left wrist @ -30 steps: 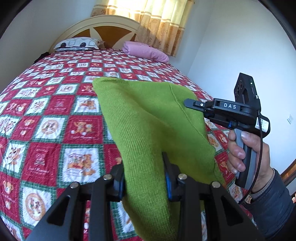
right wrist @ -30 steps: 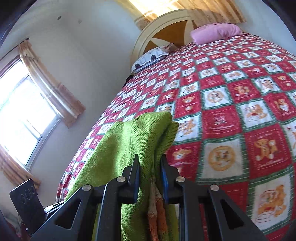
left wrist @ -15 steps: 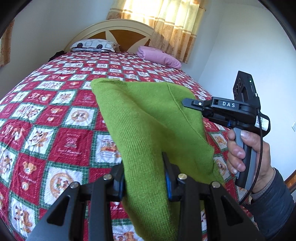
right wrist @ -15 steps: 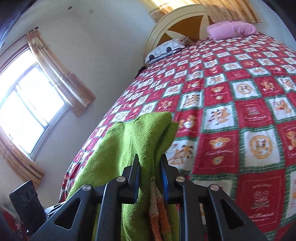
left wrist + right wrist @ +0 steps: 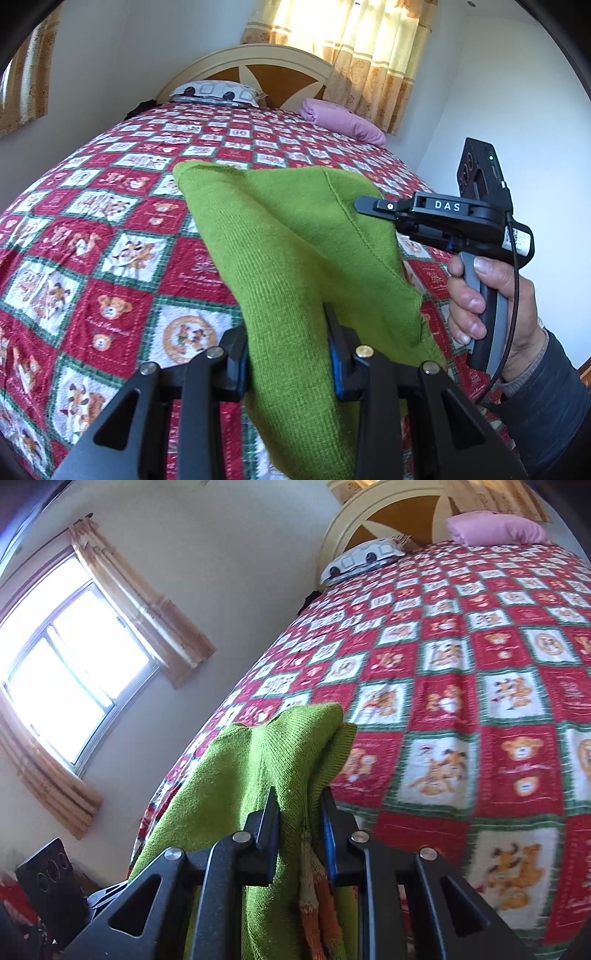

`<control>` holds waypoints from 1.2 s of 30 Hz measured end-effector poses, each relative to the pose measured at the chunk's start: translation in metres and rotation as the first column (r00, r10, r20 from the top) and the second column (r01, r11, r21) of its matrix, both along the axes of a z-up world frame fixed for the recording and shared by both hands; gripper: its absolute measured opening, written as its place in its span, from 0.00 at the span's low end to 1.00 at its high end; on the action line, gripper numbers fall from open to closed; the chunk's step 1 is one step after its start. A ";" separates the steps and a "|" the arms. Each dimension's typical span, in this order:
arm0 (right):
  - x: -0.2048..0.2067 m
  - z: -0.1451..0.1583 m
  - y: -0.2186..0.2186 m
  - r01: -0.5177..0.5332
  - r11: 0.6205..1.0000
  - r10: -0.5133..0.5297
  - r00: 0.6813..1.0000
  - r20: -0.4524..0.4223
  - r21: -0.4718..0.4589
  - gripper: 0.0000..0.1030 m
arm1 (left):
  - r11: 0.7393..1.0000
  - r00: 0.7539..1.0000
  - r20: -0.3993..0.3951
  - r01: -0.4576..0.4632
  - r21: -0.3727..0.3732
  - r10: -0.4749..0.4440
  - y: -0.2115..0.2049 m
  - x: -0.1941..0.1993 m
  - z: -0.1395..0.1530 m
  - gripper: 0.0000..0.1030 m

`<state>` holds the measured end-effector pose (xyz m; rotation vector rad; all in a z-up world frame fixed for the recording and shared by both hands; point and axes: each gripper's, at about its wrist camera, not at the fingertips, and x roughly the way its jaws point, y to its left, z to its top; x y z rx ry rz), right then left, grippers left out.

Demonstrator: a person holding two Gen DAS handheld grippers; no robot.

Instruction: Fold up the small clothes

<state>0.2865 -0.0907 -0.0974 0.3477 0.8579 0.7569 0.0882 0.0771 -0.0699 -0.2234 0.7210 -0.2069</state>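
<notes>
Green knit garment (image 5: 295, 236) being held aloft above bed (image 5: 110, 221), stretched between left gripper (image 5: 288, 354) and right gripper (image 5: 299, 834), both clamped on cloth; foot edge probably nearest.

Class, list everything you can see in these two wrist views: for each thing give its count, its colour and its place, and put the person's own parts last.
Knitted garment: one, green with an orange patch inside, held up over the bed between both grippers.
Bedspread: one, red, white and green bear squares, covering the bed.
Pillow: one, white with dark spots, at the headboard.
Pink bundle: one, pink, near the headboard by the curtain.
Headboard: one, cream and brown, far end of bed.
Curtains: beige, behind the bed; more beside the window.
Left gripper: black, shut on the garment.
Right gripper: black, shut on the garment.
Right hand: one, gripping the handle.
</notes>
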 end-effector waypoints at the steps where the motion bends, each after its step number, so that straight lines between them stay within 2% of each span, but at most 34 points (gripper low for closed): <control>1: 0.000 -0.001 0.008 -0.012 1.000 0.012 1.000 -0.001 0.001 0.19 | 1.000 1.000 0.000 -0.007 0.001 0.007 0.005 -0.002 0.000 0.33; 16: -0.009 0.001 0.074 -0.117 0.993 0.117 0.993 -0.001 -0.001 0.19 | 0.995 0.995 0.004 -0.099 0.017 0.099 0.048 -0.027 0.000 0.33; 36: -0.017 -0.004 0.119 -0.184 0.983 0.184 0.983 -0.013 -0.012 0.19 | 0.988 0.989 0.004 -0.149 0.031 0.149 0.077 -0.045 -0.004 0.33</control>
